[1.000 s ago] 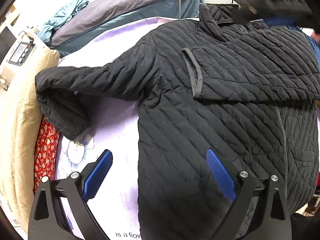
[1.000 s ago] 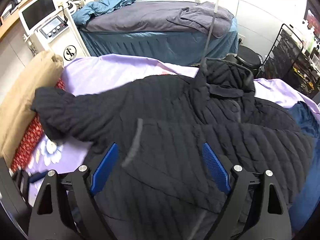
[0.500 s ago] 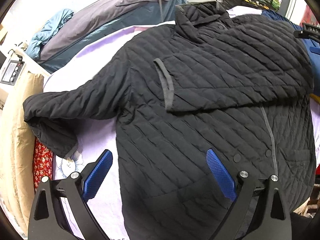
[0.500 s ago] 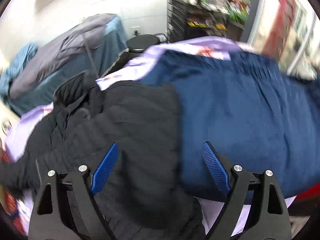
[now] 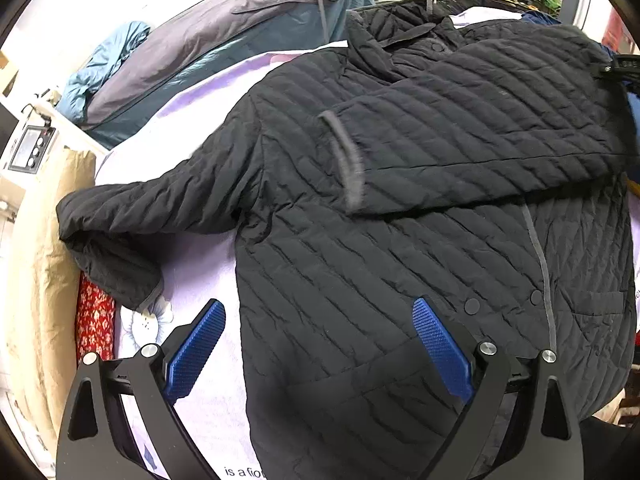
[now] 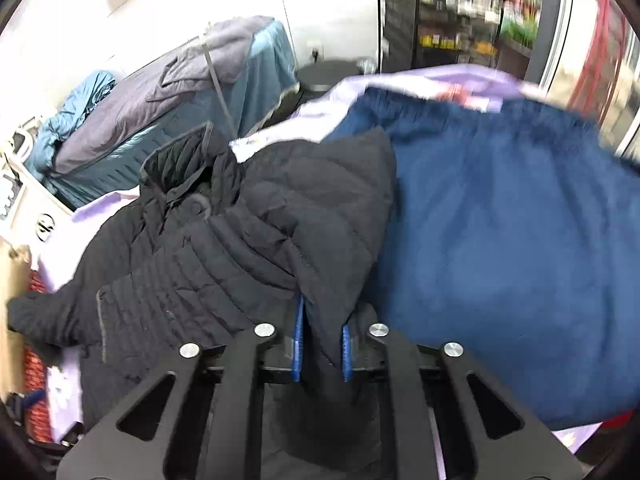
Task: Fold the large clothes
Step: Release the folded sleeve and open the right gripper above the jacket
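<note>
The right gripper (image 6: 320,344) has its blue pads (image 6: 297,340) closing on a bunched fold of a black quilted jacket (image 6: 248,240); the fabric sits pinched between them, and the pads stand close together with only the cloth in the gap. The fold rises from the jaws as a dark ridge at the jacket's right shoulder edge.

The left gripper (image 5: 320,344) hangs above the jacket's lower front with its blue pads (image 5: 440,344) spread wide. Nothing lies between them, and they do not appear to touch the cloth.

The jacket (image 5: 400,220) lies face up across a bed covered by a lilac sheet (image 5: 200,280). Diagonal quilting lines run over it. One sleeve (image 5: 460,148) is folded across the chest, its grey cuff (image 5: 348,160) near the middle. The other sleeve (image 5: 140,208) stretches out toward the sheet's left edge, its end doubled under. The collar (image 5: 400,28) points to the far edge, and dark snap buttons (image 5: 472,306) run along a grey placket.

Beside the jacket, toward the bed's right edge, lies a dark blue fleece garment (image 6: 500,240), touching the jacket. At the left edge sit a beige cushion (image 5: 44,260) and a red patterned cloth (image 5: 94,320). Beyond the bed stands a second bed (image 5: 240,52) draped in grey and teal covers. A black wire rack (image 6: 440,32) stands against a white wall.
</note>
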`<state>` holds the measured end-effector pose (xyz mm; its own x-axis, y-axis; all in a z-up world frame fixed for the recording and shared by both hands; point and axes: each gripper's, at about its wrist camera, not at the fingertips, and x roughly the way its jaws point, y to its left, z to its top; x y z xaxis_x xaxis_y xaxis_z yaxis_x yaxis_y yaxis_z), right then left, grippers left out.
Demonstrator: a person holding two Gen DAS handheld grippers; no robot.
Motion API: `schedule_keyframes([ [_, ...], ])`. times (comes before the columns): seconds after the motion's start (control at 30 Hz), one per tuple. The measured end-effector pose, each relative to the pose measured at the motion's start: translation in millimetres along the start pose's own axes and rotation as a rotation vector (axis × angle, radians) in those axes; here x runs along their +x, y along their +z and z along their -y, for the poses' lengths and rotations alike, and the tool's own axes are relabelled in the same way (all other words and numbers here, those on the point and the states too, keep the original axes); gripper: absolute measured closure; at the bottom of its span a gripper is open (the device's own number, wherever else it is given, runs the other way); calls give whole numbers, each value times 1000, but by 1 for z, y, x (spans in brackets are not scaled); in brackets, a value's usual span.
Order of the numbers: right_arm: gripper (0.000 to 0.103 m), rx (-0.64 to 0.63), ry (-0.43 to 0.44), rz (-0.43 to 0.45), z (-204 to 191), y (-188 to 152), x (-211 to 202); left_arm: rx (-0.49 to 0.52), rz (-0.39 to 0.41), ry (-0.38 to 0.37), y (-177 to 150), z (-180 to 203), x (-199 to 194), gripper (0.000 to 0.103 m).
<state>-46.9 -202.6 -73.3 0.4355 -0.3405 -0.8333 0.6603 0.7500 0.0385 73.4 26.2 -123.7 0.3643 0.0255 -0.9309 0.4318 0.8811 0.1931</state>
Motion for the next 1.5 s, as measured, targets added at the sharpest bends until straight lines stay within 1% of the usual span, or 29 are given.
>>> schedule_keyframes([
  [0.1,90,-44,-33,38,0,-1,-8,-12,-6,4,-2,-2,1,10],
  [0.13,87,-46,-42,28,2,-1,-4,-16,-7,2,-2,-2,0,10],
  [0.2,82,-5,-54,-36,13,-1,13,-28,-7,-7,-2,-3,0,10],
  [0.23,72,31,-46,-53,19,-1,18,-29,-4,-5,-1,-2,-1,10],
  [0.27,51,59,-42,-58,23,-1,19,-29,0,-2,0,-2,-2,10],
  [0.3,35,83,-54,-65,26,0,18,-28,5,1,0,-2,-3,10],
  [0.33,34,102,-69,-58,28,-1,14,-29,9,1,0,-3,-4,10],
  [0.37,34,116,-69,-30,32,-1,6,-30,10,1,0,-2,-4,10],
  [0.43,34,111,-78,-14,31,0,-4,-34,11,-1,-2,-3,-4,9],
  [0.5,34,67,-94,13,25,-1,-19,-38,5,-4,-3,-3,-2,9],
  [0.57,32,10,-84,43,13,-6,-31,-45,-5,-13,-4,-3,0,9],
  [0.63,30,-57,-64,52,-5,-12,-36,-47,-12,-22,-5,-2,2,9],
  [0.7,26,-171,-38,35,-31,-26,-35,-40,-8,-22,-5,0,1,9],
  [0.8,26,-293,-22,-7,-67,-49,-25,-32,0,-24,-6,1,-1,9],
  [0.9,26,-363,-1,-64,-94,-68,-14,-40,6,-24,-9,-2,-1,9],
  [1.0,26,-376,17,-100,-110,-81,-10,-56,5,-26,-13,-7,0,9],
  [1.13,25,-365,34,-132,-119,-89,-7,-84,11,-38,-20,-14,3,9],
  [1.23,24,-360,29,-154,-119,-91,-6,-113,8,-97,-24,-20,7,9],
  [1.27,24,-357,26,-158,-119,-91,-5,-140,6,-128,-25,-25,9,9],
  [1.33,24,-343,19,-169,-114,-92,-5,-180,-1,-154,-28,-31,12,9],
  [1.4,24,-322,19,-179,-110,-92,-7,-202,-7,-159,-30,-35,14,9],
  [1.5,23,-288,23,-193,-104,-96,-9,-221,-7,-143,-34,-44,16,9],
])
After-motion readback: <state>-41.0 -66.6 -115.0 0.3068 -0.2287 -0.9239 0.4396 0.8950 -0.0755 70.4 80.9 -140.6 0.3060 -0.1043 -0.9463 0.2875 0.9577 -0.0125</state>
